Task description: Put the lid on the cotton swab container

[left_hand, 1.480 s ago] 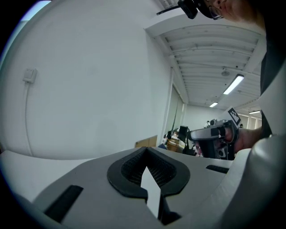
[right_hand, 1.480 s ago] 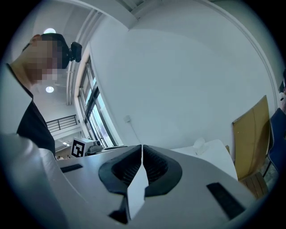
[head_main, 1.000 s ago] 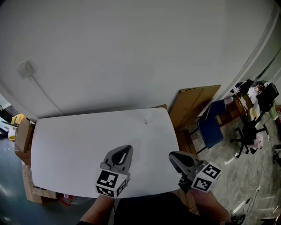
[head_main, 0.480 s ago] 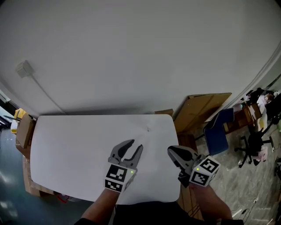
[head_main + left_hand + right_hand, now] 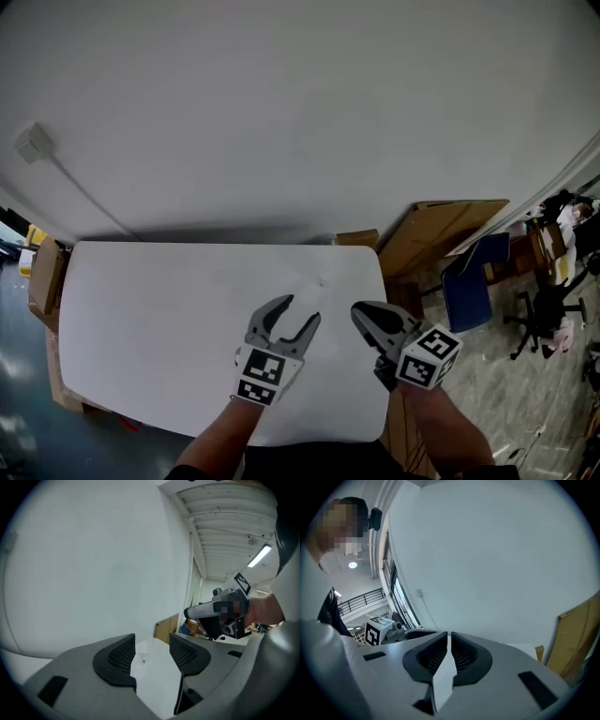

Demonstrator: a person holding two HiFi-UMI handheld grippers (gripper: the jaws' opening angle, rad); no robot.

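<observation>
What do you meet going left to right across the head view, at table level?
Cardboard box → left gripper (its jaws have just been opening, nothing between them) → right gripper (shut, empty) → blue chair → black office chair.

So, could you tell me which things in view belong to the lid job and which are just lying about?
Job: left gripper, jaws just been opening, empty; right gripper, shut, empty; white table. No container or lid in view.
Lying about: cardboard sheet, blue chair, office chair, cardboard boxes, wall box.
</observation>
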